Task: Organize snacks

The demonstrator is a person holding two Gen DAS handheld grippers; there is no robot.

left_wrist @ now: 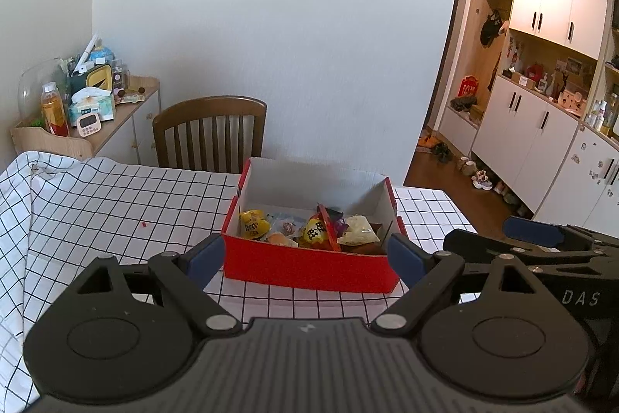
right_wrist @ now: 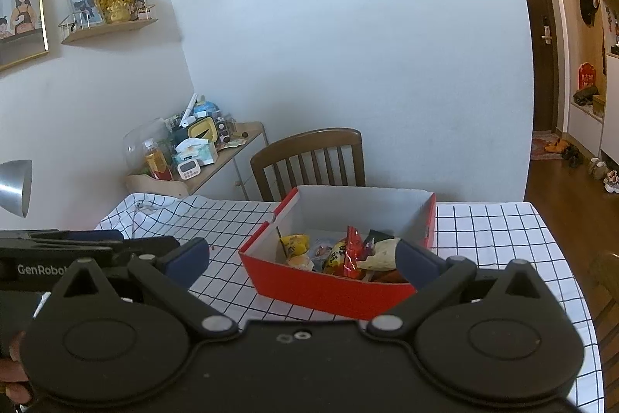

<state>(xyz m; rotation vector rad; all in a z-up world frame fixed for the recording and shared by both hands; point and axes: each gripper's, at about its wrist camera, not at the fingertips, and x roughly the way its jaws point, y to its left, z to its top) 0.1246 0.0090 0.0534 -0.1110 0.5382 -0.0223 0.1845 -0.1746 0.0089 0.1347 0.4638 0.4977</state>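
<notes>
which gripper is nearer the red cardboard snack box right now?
Roughly equal; the left, if either. The left gripper sits open, squarely before the red cardboard snack box, just short of its front wall. The right gripper is open too, facing its front-right corner.

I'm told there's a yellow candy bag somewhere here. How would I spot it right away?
Find the red box on the checked tablecloth. The yellow candy bag sits at the left end of the snack pile inside, against the white wall. It is plain yellow; the other yellow packet has bold black characters.
</notes>
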